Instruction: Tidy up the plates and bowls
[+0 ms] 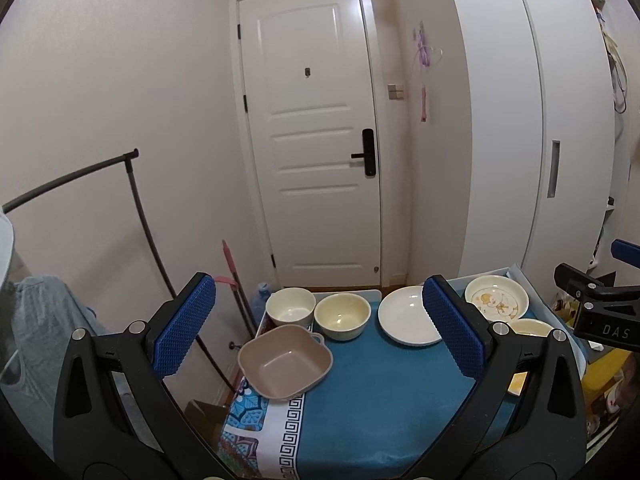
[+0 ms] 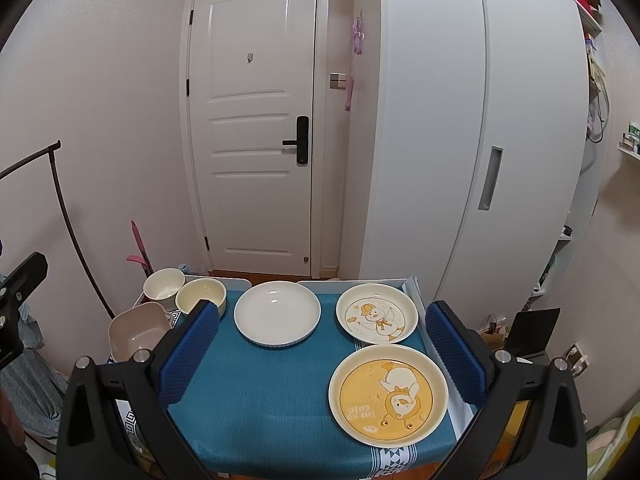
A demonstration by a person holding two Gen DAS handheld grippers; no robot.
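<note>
Spread across the blue tablecloth: three plates toward 3 o'clock, three bowls toward 9 o'clock.

Right gripper held above the near edge, spread wide, nothing between the blue pads. Left gripper likewise spread wide and empty, aimed at the cloth's middle.

Key relation, judged from the right wrist view: yellow duck plate closest, at about 1 o'clock from the right gripper and just inside its right finger, so clearly the right hand's piece. Cream duck plate straight beyond it at 12 to 1 o'clock, a small gap between the two rims. Plain white plate at 11 o'clock, apart from both. No long axis on any of the plates, so any rim approach probably fine.

Bowls nearer the left gripper. Tan square bowl at 10 o'clock in the left wrist view, overhanging the cloth's left edge, small handle toward the far side. Pale yellow round bowl at 12 o'clock, and white round bowl just left of it, rims nearly touching.

All pieces upright, empty, glossy; likely slippery at the rim. Nothing stacked yet.
</note>
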